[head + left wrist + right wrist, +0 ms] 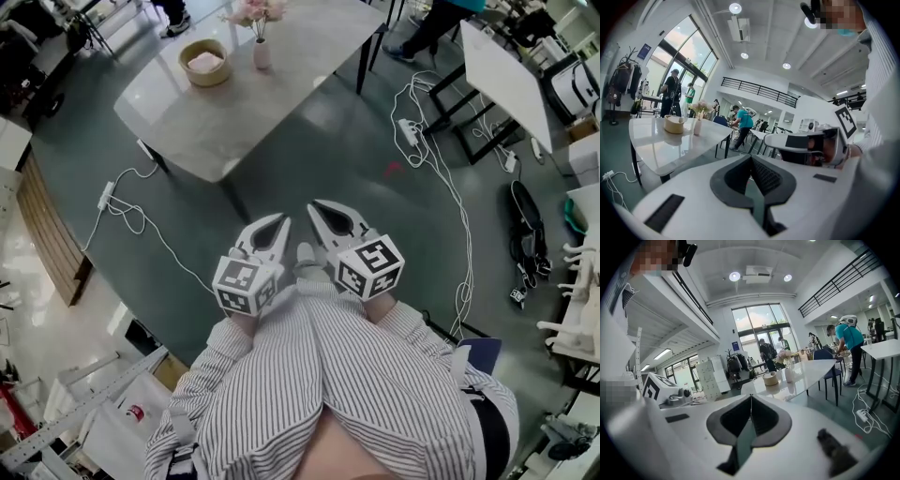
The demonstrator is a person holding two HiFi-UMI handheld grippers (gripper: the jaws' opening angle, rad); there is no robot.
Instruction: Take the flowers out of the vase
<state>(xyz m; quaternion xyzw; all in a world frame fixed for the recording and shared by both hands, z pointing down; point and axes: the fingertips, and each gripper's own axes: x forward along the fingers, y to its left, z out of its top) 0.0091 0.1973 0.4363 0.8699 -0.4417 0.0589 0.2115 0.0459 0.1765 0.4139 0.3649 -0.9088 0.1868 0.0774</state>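
Both tools are up in front of my chest, side by side, well short of the table (281,103). The left gripper (277,225) has its jaws pressed together, tip to tip, and its own view shows the same thing (751,157), with only floor past the pads. Same story for the right gripper (321,208): jaws closed flat against each other (751,397), pinching nothing. Each one points forward and a bit down, marker cubes toward me.

The vase (262,53) stands upright on the far part of the table, with the pink flowers (255,11) in it. Just beside it, to the left in the head view, sits a round bowl (205,62) with something pale pink inside. From the left gripper view the vase (697,126) is far off to the left, right of the bowl (674,124). From the right gripper view the vase (789,375) is just right of center, next to the bowl (770,378).

White cables (433,159) snake over the dark floor to the right of the table. Neither gripper is near the vase, and the open floor lies between.
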